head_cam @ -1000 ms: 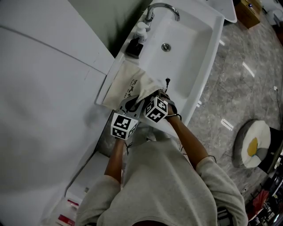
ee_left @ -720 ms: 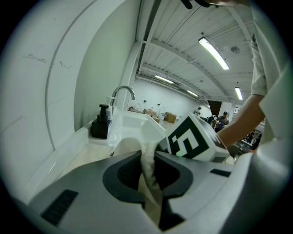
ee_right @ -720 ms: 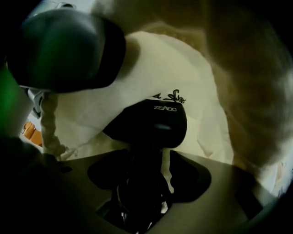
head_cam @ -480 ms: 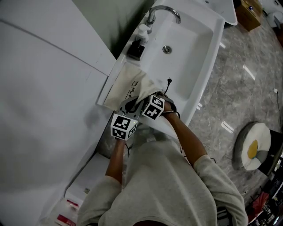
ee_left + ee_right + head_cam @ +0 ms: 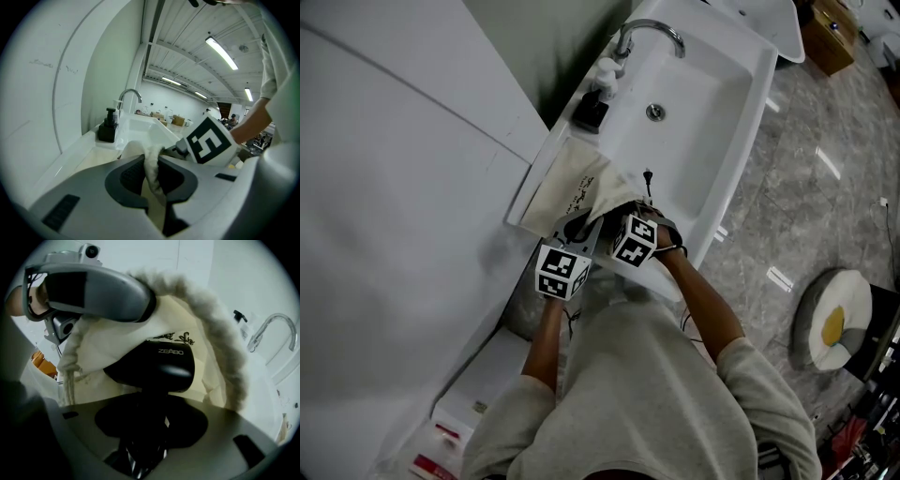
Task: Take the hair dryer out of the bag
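Observation:
A cream drawstring bag (image 5: pixel 567 183) lies on the counter left of the sink. My left gripper (image 5: pixel 151 180) is shut on a fold of the bag's rim (image 5: pixel 136 150) and holds the mouth up. Inside the mouth sits the black hair dryer (image 5: pixel 159 364), its body towards the bag's bottom. My right gripper (image 5: pixel 147 427) reaches steeply down into the bag. Its jaws are closing, with the dryer's dark handle between them. The dryer's plug (image 5: pixel 647 173) hangs over the basin edge. In the head view both marker cubes sit side by side at the bag's mouth.
The white sink basin (image 5: pixel 703 103) lies right of the bag, with a chrome faucet (image 5: pixel 649 26) and a black soap dispenser (image 5: pixel 591 111) at its far end. A white wall panel rises on the left. A stone floor lies to the right, below the counter.
The right gripper's cube has rolled a little and shifted slightly over the bag's mouth. The left gripper has kept its hold on the rim.

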The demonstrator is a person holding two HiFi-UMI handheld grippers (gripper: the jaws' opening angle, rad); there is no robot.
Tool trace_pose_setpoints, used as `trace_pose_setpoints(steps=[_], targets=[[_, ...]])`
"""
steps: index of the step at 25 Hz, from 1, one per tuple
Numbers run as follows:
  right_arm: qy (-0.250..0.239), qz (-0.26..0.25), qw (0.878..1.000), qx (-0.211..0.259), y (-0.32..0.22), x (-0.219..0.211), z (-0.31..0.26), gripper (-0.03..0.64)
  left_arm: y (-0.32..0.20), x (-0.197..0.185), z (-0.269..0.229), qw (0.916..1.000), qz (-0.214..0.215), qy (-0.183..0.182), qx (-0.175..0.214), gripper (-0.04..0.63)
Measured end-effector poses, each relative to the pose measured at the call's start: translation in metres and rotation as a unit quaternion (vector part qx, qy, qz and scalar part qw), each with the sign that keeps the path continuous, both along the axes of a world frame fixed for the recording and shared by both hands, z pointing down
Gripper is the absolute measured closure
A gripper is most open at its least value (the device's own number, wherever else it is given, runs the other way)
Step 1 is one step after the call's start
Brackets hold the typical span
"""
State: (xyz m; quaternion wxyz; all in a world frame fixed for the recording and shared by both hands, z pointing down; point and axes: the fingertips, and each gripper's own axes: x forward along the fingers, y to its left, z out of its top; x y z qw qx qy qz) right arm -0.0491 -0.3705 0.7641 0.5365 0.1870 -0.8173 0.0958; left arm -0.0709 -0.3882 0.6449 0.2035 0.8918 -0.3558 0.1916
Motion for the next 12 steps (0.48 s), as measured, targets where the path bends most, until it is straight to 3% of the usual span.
trace_pose_setpoints(steps=[12], targets=[[-0.033, 0.024, 0.999, 0.014, 0.023, 0.046, -0.02, 0.422, -0.004, 0.001, 0.004, 0.9999, -0.008, -0.008, -0.003, 0.549]])
